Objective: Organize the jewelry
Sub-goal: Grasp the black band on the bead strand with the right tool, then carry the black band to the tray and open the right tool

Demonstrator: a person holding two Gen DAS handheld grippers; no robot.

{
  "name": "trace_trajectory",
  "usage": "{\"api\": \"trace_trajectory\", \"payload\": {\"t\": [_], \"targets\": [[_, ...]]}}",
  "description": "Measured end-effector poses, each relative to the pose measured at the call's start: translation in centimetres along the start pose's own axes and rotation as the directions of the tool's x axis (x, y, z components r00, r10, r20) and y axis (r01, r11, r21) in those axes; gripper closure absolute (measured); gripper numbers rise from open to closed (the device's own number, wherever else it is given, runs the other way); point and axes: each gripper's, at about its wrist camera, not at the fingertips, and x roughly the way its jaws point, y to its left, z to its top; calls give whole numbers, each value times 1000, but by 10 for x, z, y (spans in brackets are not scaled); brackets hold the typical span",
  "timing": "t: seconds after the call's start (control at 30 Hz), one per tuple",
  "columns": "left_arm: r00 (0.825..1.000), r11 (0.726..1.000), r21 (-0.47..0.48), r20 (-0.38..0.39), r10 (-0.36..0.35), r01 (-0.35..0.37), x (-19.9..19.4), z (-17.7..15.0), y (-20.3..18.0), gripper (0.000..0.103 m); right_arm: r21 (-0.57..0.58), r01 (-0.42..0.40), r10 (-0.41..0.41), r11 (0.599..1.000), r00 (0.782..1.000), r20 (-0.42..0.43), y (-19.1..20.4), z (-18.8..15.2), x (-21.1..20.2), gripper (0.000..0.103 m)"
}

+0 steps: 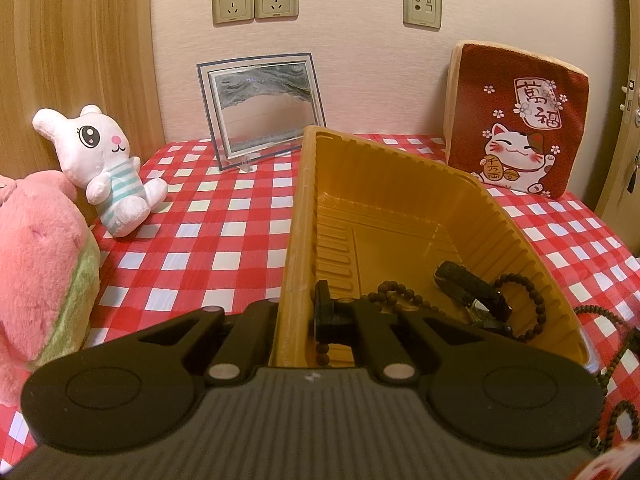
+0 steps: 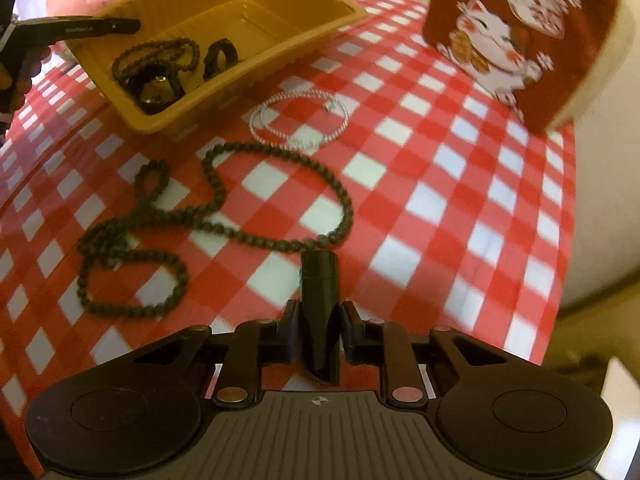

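Left tool (image 1: 298, 306) first: it is clamped tight on the near side wall of the yellow plastic tray (image 1: 400, 208), one finger outside the wall and one inside. The tray runs straight ahead of that tool, its far end tipped up off the red-and-white checked worktop (image 1: 208, 240). Just right of the inside finger, at the tray's near end, lie a dark bead strand (image 1: 396, 292), a black strap-like piece (image 1: 468, 284) and a brown bead bracelet (image 1: 536, 300). Whether the black piece is a watch is hard to say from here.

Off to that tool's left sit a white plush rabbit (image 1: 104, 160) and a pink plush toy (image 1: 40, 260). A sand picture frame (image 1: 260, 108) stands beyond, against the wall.

Now the right tool (image 2: 318, 260): it points steeply down with its jaws narrow, the fingertips right at the near curve of a long dark bead necklace (image 2: 350, 212). I cannot tell whether the beads are pinched. The necklace sprawls ahead and to this tool's left. Beyond it lies a silver chain (image 2: 300, 143), just beside the tray. A lucky-cat cushion (image 2: 520, 40) stands far ahead to the right.
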Motion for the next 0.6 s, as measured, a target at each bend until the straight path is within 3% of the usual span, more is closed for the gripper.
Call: {"api": "trace_trajectory", "payload": {"t": [0.07,0.2,0.23,0.4,0.43,0.6], "targets": [[1000,1000,1,0,0,0,0,0,0,100,27,18,-18,999,1000,1,2,-4,-2,81],[1000,1000,1,0,0,0,0,0,0,100,88,49,-51,995,999,16,2,-6,-3,61],[1000,1000,2,0,0,0,0,0,0,100,96,49,-52,994,998,21,2,-5,-2,60],[1000,1000,7,1,0,0,0,4,-2,100,117,67,-73,991,996,54,6,1,2,62],[1000,1000,7,1,-1,1,0,4,-2,100,123,65,-73,990,996,58,6,2,2,79],[1000,1000,6,4,0,0,0,4,-3,100,144,77,-87,986,994,64,13,6,-1,81]]}}
